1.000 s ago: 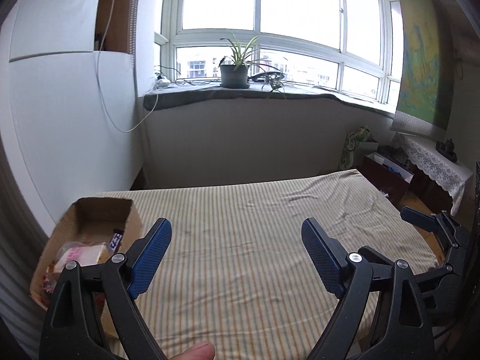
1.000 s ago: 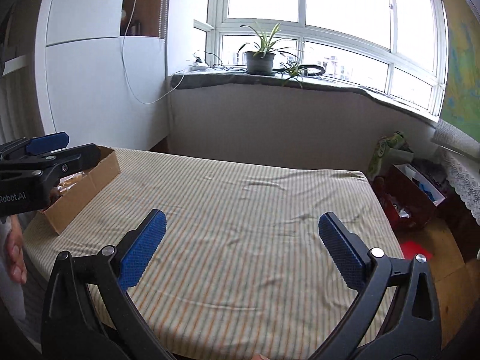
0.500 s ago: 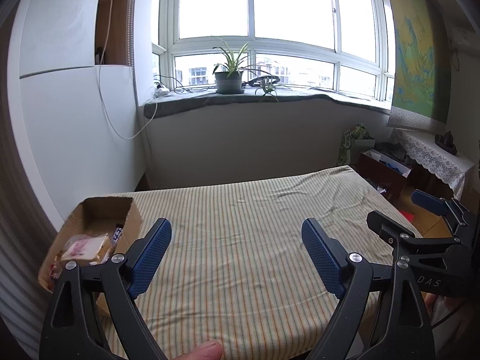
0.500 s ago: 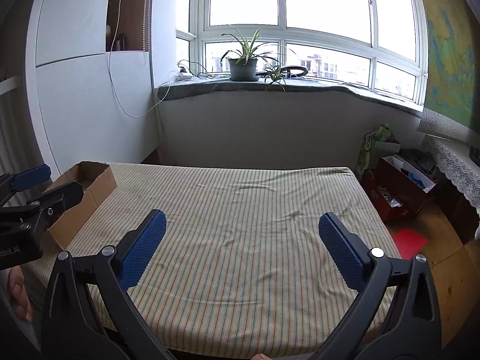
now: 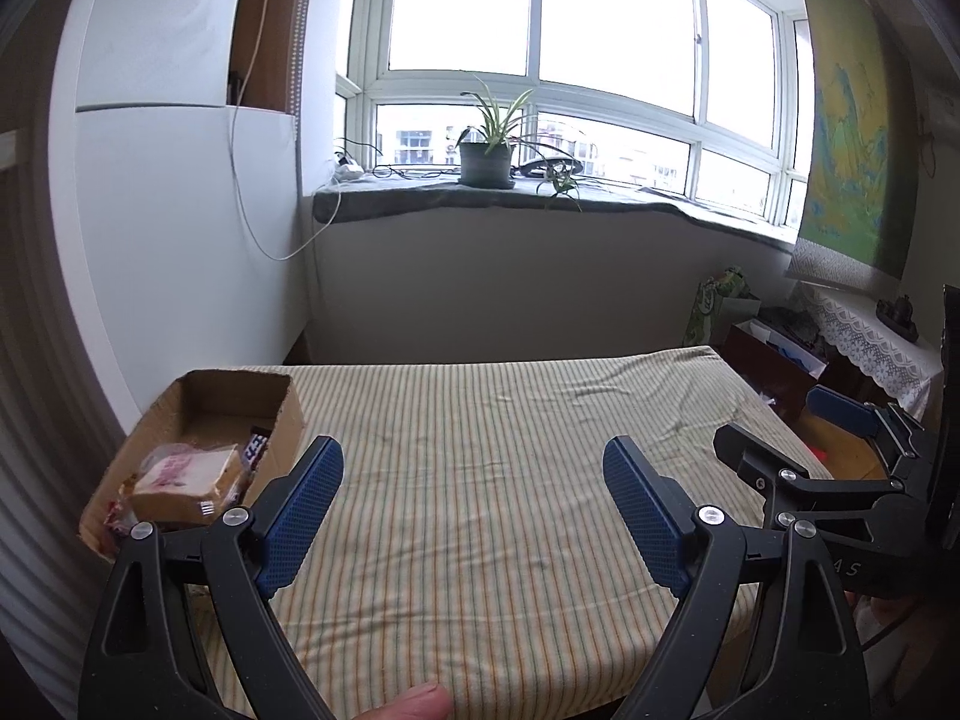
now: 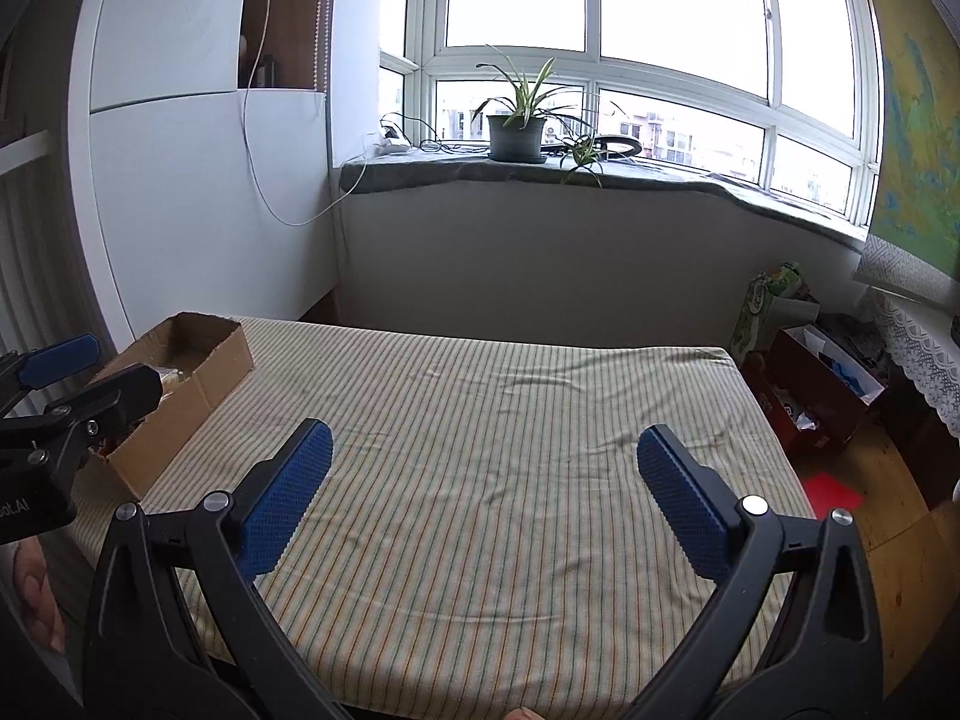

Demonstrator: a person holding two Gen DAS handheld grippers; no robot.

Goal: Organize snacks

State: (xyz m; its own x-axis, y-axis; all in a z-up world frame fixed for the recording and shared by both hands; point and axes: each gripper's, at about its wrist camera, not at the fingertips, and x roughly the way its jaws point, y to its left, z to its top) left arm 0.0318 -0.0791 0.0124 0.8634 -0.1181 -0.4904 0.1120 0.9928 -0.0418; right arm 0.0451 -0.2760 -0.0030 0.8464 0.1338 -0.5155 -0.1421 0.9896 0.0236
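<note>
Left wrist: left gripper [image 5: 471, 507] agape and empty, snack-filled brown cardboard box [image 5: 180, 450] just left of it, long axis running away; right wrist: right gripper [image 6: 480, 495] agape, empty, box [image 6: 198, 384] farther left.

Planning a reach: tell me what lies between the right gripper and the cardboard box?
Only bare striped cloth between the right gripper and the cardboard box, in the right wrist view.

Overexposed daylight floods in through the window [image 5: 540, 48], leaving the bed [image 5: 480, 456] softly, evenly lit (sharp throughout), while fisheye distortion bends and darkens both views' edges.
</note>
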